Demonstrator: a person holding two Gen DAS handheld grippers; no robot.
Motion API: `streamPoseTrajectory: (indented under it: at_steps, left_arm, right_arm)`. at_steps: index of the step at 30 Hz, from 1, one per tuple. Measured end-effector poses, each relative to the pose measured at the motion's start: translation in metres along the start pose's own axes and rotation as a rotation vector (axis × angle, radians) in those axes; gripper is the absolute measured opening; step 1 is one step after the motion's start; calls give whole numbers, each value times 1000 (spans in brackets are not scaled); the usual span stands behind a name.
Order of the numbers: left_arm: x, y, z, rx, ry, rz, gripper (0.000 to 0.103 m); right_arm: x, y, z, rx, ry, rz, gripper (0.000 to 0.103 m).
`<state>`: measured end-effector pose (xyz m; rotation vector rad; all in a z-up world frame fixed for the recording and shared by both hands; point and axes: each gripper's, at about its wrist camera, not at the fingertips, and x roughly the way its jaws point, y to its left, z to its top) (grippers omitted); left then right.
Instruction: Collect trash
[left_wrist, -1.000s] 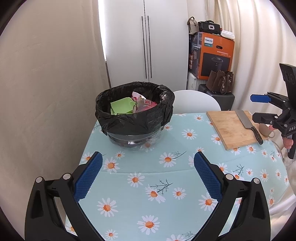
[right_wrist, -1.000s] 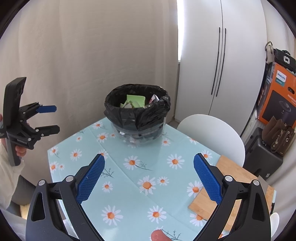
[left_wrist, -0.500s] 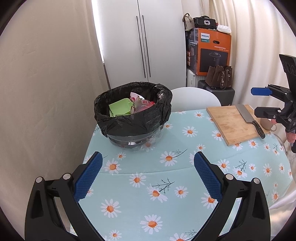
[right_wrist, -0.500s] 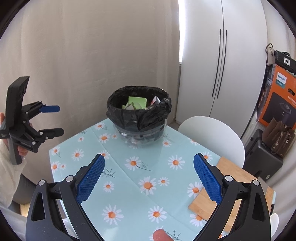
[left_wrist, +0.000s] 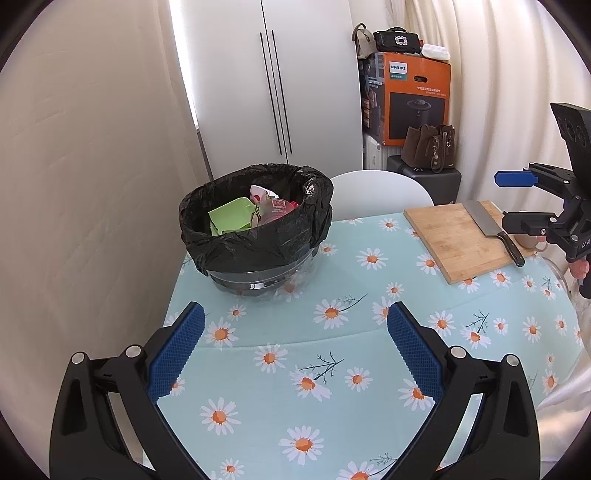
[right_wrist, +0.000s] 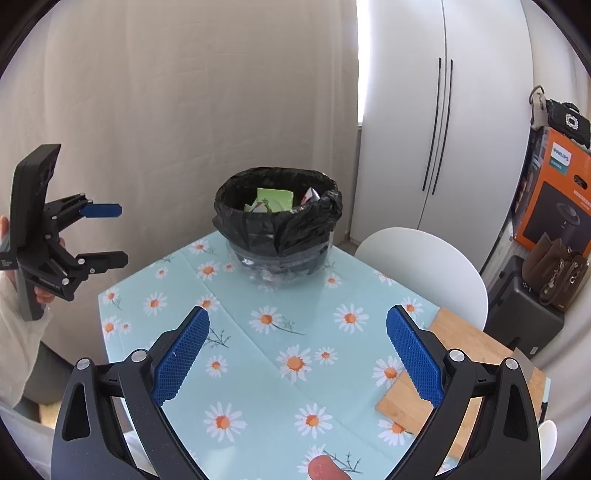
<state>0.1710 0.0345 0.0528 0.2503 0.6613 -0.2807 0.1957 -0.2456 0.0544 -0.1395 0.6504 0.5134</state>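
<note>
Only the left view shows the knife (left_wrist: 493, 230)

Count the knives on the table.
1. A single cleaver lies flat on the wooden cutting board, along its right side, handle toward the near table edge. The right wrist view shows only part of that board, so nothing more is confirmed there.

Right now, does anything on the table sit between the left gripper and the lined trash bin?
Nothing visible does. Only bare tablecloth lies between the open left gripper and the trash bin; the cutting board sits off right.
</note>
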Motion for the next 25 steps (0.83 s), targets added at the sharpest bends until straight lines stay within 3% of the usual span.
streamPoseTrajectory:
  at_steps: [25]
  left_arm:
    - [-15,-4,3,-21,-53,17,97]
  right_arm:
    - [1,4,-5,-20,-3,15,92]
